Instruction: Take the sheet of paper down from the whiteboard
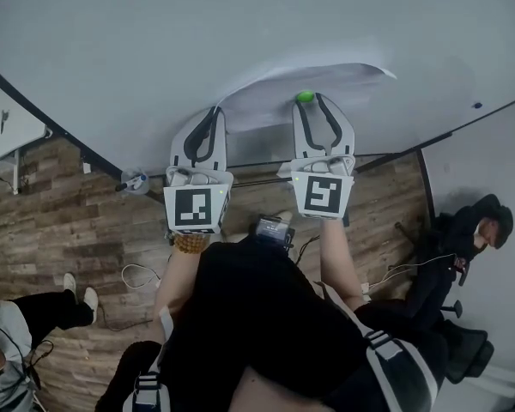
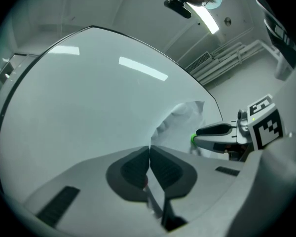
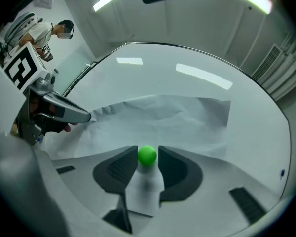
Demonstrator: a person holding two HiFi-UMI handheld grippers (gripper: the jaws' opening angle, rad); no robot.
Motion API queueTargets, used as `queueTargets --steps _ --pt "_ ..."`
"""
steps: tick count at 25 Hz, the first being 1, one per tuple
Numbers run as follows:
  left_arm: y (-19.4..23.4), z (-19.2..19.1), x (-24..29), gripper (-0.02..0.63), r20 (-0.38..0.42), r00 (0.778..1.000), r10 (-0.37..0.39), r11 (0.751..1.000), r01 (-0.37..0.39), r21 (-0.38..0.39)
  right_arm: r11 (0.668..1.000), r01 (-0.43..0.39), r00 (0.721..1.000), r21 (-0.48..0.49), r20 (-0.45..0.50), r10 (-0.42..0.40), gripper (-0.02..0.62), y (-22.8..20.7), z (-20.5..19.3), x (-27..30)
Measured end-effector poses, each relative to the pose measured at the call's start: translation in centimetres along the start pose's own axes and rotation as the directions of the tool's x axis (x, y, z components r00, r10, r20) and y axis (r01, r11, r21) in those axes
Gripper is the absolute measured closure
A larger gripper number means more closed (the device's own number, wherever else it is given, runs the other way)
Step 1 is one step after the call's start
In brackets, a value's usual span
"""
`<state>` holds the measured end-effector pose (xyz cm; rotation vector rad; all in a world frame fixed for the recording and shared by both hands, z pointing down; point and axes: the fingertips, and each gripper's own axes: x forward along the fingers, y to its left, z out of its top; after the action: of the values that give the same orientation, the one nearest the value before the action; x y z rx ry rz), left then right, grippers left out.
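The left claw is clamped shut on the left corner of the sheet of paper. Its dark pads are pressed together, and the paper's edge rises out from the tip. Just beside that tip the sheet is crumpled and bulges away from the whiteboard.

To its right, the right claw stands with its jaws apart. A green magnet sits between the tips, and narrow gaps show on either side of it. The magnet rests on the sheet near its lower edge, and a strip of paper shows in the gap behind it.

Past both claws the creased sheet spreads up and to the right across the board. Its far right corner lies flatter than the lifted left end. Each claw carries its marker cube at the rear, held on the person's outstretched arms.

Below the whiteboard's dark frame runs a wood floor. A seated person in dark clothes is off to the right of the right claw.
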<state>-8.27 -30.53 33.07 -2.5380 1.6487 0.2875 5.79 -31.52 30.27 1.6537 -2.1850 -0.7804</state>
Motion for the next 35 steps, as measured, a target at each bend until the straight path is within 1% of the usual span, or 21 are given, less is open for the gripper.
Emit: queueTargets --steps 9,14,20,26,35 --pt "0.14 -0.09 0.37 0.594 -0.001 1.0 -0.003 1.0 0.003 -0.019 1.0 0.0 1.0 0.013 -0.017 0.0 0.468 0.04 -0.6 0.67" --pt "0.2 -0.41 0.3 0.595 -0.011 1.0 -0.01 1.0 0.01 -0.02 1.0 0.005 1.0 0.025 -0.002 -0.005 0.471 0.03 -0.43 0.67" --pt "0.16 -0.27 0.35 0.596 -0.006 1.0 -0.016 0.999 0.016 -0.039 0.999 0.005 1.0 0.032 -0.03 -0.004 0.474 -0.03 -0.77 0.47" --pt "0.26 -0.33 0.37 0.597 -0.016 1.0 -0.005 0.999 0.004 -0.041 1.0 0.006 1.0 0.026 -0.009 -0.006 0.474 -0.11 -0.43 0.5" --pt "0.27 -0.33 0.63 0.597 -0.02 1.0 -0.002 0.998 0.001 -0.07 0.998 0.027 0.999 0.06 -0.03 -0.025 0.476 -0.49 -0.87 0.37"
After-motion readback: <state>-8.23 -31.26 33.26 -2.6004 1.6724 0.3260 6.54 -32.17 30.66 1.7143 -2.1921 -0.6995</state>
